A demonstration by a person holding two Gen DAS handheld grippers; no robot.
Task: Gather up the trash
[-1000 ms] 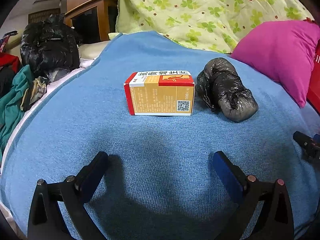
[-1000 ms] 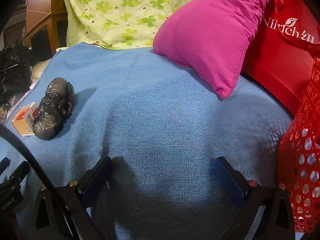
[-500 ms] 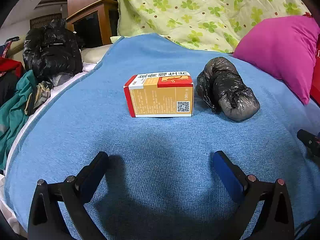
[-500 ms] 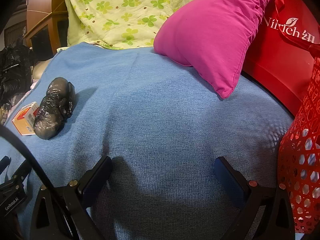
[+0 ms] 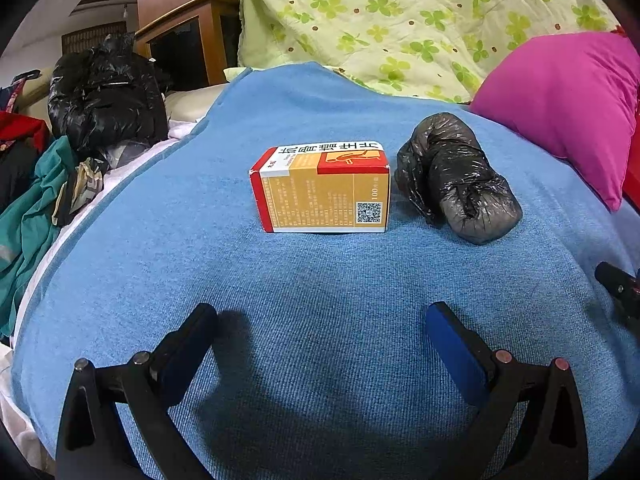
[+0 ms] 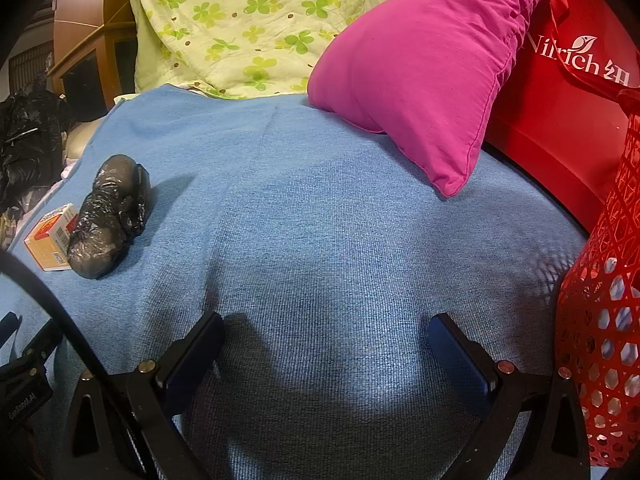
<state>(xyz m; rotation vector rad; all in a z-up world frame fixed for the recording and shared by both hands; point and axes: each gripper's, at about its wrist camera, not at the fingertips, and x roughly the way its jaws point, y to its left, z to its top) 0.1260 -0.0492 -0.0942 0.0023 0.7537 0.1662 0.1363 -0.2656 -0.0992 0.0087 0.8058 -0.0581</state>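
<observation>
An orange, red and white medicine box lies on the blue blanket, straight ahead of my left gripper. A crumpled black plastic bag lies right beside it on its right. The left gripper is open and empty, a short way short of the box. In the right wrist view the black bag and the box lie at the far left. My right gripper is open and empty over bare blanket. A red mesh basket stands at its right.
A magenta pillow and a green clover quilt lie at the back. A red bag stands behind the basket. Black bags and clothes pile up off the bed's left edge. A wooden cabinet stands behind.
My left gripper has shifted slightly, so the box and bag sit a little lower and more central in its view. The right gripper has barely moved.
</observation>
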